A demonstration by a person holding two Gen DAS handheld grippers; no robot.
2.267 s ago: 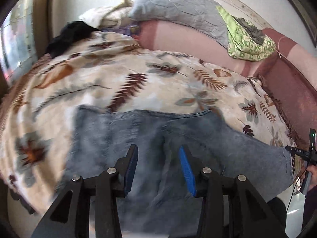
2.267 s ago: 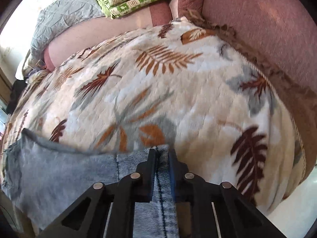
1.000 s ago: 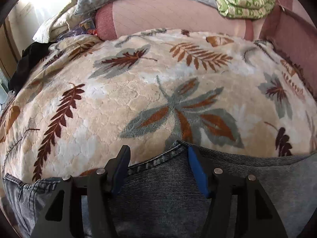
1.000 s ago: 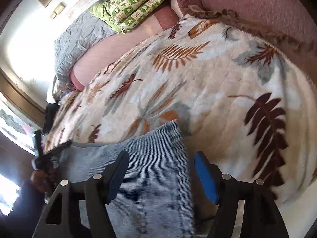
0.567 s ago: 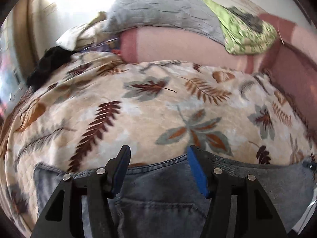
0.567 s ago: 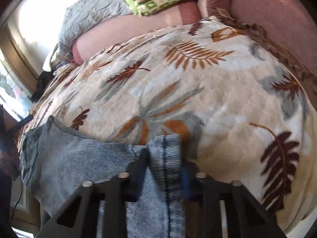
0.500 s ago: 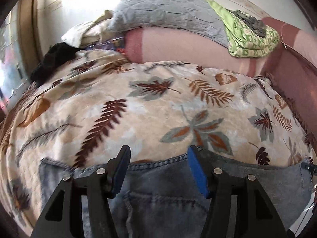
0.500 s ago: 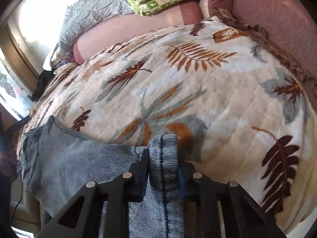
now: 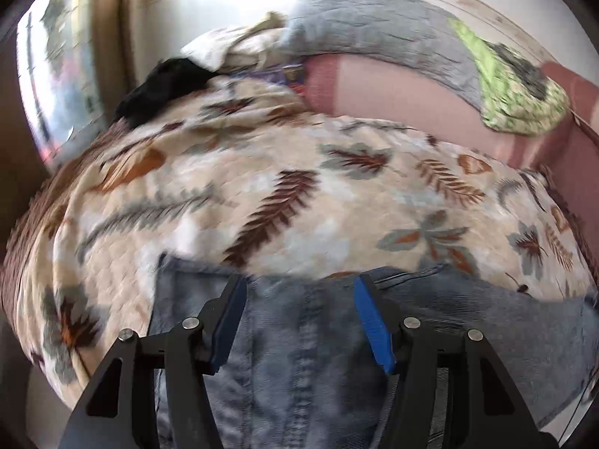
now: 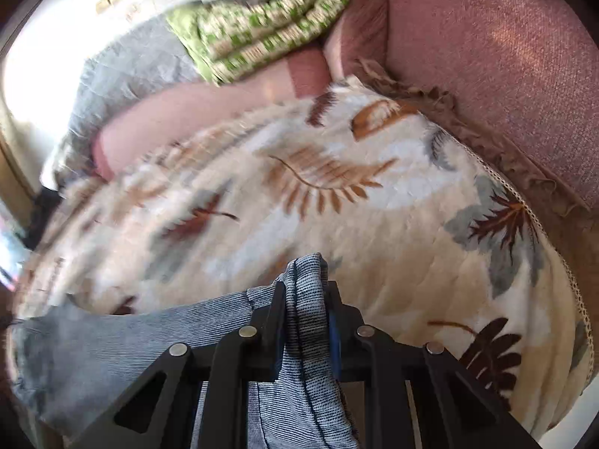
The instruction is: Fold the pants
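While right gripper (image 10: 305,321) jaws are closing, pads pinch bunched hem of pants (image 10: 112,336). Left gripper (image 9: 299,321) jaws spread, nothing between pads, waistband below. Pants lie at near edge of leaf-print blanket (image 9: 299,205). Denim: soft, limp, fairly heavy, non-slip. Grip at thick seams, hem/waistband.

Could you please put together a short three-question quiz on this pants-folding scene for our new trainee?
1. True or false: the left gripper is clamped on the jeans.
2. What does the right gripper have between its pads?
A. the leaf-print blanket
B. a bunched edge of the jeans
C. nothing
3. Fill in: the green patterned cloth lies at the ____ of the bed, next to the grey quilt.

Key:
1. False; its jaws stand apart above the denim.
2. B; the jaws are closing on it.
3. Far end.
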